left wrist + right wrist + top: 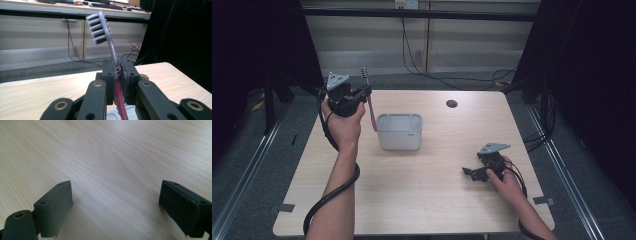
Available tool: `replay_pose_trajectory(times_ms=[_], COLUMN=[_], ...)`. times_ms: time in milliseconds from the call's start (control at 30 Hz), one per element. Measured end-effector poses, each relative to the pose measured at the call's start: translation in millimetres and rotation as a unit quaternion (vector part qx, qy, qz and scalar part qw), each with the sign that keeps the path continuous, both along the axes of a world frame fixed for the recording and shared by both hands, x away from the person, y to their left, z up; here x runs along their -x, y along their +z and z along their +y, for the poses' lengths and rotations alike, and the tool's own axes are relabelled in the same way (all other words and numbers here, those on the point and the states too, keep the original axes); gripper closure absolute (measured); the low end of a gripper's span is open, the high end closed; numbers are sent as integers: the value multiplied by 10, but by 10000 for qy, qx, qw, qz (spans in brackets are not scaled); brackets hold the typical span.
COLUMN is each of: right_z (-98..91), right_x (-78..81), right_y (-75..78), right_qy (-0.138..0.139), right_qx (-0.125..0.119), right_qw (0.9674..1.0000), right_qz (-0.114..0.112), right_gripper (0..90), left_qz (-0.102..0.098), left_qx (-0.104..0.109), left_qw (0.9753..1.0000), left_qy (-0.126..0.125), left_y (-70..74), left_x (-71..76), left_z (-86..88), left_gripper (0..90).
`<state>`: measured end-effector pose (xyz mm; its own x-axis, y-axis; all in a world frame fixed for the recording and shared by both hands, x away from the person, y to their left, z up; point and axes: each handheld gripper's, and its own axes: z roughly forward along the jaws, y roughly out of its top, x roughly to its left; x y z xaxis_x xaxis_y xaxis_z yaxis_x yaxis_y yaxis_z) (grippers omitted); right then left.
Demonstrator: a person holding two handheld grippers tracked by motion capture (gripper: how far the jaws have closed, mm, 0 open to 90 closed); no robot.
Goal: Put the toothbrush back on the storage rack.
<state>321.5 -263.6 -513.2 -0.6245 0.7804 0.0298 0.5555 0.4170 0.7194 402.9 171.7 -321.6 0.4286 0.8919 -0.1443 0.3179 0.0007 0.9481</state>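
Left gripper (117, 75) clamps pink toothbrush (110, 40) upright (bristles up) — beside basket (399, 132).

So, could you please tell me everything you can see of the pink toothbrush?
The pink and grey plastic toothbrush has a slim handle and a grey head carrying dark and pale bristle rows. It stands nearly upright, head up and leaning slightly, clamped at mid-handle by the left tool. It is held in the air at the table's far left, beside the pale grey plastic basket, its lower end near the basket's rim.
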Motion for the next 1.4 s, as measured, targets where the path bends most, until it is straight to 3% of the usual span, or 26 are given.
replay_pose_trajectory(times_ms=[1033,1400], right_z=[-1,-1], right_x=[0,-1], right_y=[0,0], right_qy=[4,2], right_qx=[2,0], right_qw=[10000,10000], right_qz=[0,-1], right_gripper=[112,112], left_qz=[-32,-69], left_qx=[-1,-53], left_qw=[9999,10000], left_qy=[-96,-19], left_y=[-52,-103], left_x=[-215,-261], left_z=[-145,-141], left_gripper=[828,827])
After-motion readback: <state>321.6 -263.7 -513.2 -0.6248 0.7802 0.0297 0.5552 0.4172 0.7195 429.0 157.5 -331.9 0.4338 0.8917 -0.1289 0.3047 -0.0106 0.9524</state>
